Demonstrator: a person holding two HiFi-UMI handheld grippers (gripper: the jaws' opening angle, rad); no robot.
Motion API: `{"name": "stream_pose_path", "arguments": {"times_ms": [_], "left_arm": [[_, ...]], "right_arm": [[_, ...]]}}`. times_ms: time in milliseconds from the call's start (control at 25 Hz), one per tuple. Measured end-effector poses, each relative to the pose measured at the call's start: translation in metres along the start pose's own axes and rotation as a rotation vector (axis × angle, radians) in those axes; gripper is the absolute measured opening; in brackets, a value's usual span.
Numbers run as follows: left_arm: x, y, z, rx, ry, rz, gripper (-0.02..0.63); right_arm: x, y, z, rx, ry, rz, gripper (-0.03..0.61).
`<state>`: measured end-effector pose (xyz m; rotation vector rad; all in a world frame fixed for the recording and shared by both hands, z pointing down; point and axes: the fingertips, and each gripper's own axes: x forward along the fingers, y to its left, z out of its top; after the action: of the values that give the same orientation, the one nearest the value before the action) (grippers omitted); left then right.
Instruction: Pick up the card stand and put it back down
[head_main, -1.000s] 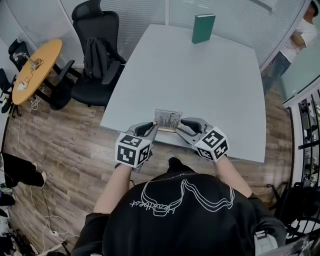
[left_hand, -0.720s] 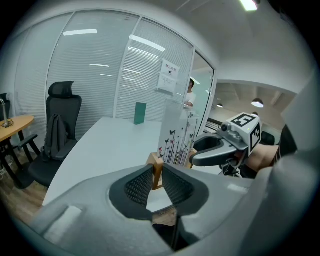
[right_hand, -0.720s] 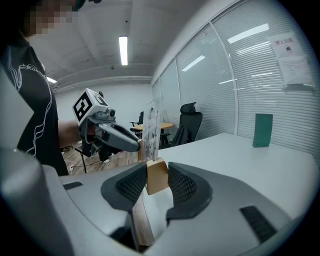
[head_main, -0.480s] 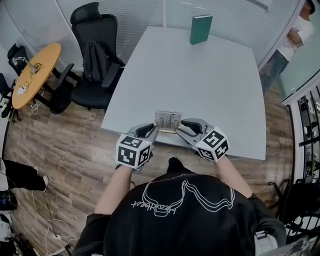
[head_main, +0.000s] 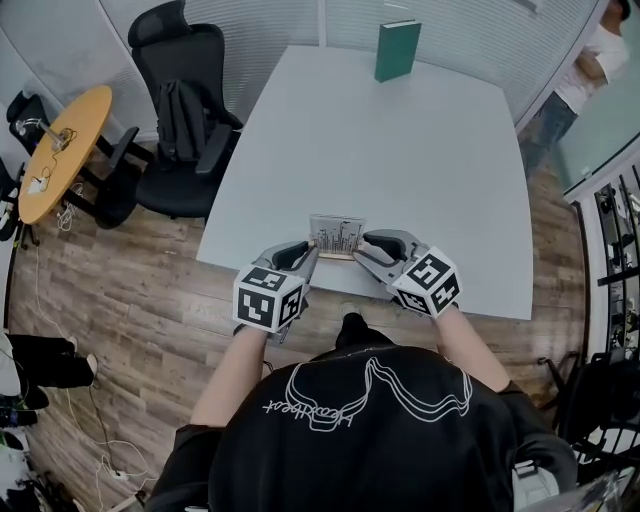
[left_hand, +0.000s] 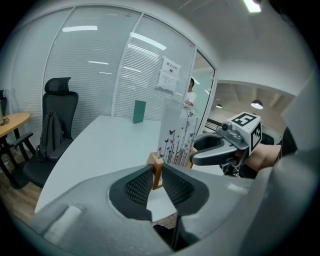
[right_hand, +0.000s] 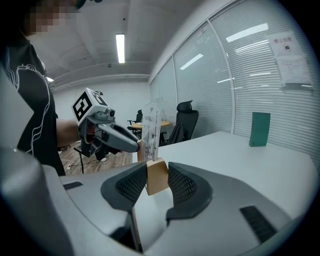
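Observation:
The card stand is a clear card printed with flowers and butterflies, set in a wooden base. It is at the near edge of the grey table. My left gripper is shut on the base's left end, and my right gripper is shut on its right end. In the left gripper view the wooden end sits pinched between the pads of the left gripper, with the card upright beyond and the right gripper opposite. The right gripper clamps the other end. I cannot tell whether the base touches the table.
A green book stands upright at the table's far edge. A black office chair with a bag is at the table's left, and a round wooden table stands further left. A person stands at the top right.

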<state>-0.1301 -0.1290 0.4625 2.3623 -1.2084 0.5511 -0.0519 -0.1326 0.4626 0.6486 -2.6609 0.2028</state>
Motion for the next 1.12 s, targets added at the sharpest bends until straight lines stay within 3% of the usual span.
{"name": "stream_pose_path", "arguments": {"times_ms": [400,1120], "left_arm": [[0.044,0.017,0.015,-0.004,0.017,-0.007,0.064],[0.111,0.067,-0.018,-0.074,0.080,-0.012,0.066]], "right_arm": [[0.015,-0.046,-0.008,0.008,0.035,-0.008,0.139],[0.078,-0.094,-0.058,0.003,0.155,0.027,0.140]]}}
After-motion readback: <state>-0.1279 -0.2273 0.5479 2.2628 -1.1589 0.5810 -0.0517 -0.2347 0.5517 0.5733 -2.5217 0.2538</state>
